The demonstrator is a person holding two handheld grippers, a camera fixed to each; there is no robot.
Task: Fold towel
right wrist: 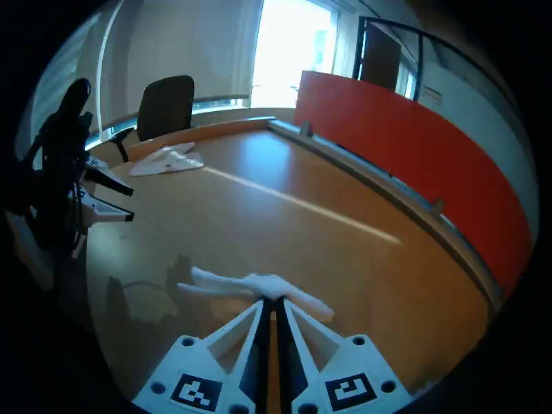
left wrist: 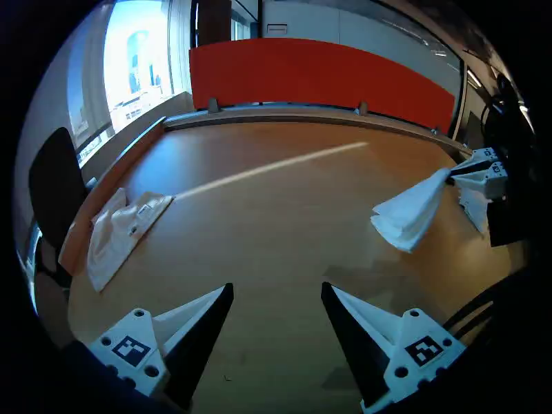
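Towel lifted in one claw, fold unfinished

The right claw (right wrist: 274, 303) was clamped together on the white towel (left wrist: 407, 215), which hung bunched and limp from its tips, just above the counter (left wrist: 276, 200). The left claw (left wrist: 276, 310) stood apart and empty, well to the side of the towel. The folding looked early or midway: the towel seemed doubled over, but no neat, flat fold lay on the counter, and squaring and laying it down remained. A second white cloth (left wrist: 121, 231) lay crumpled far ahead-left of the left claw.
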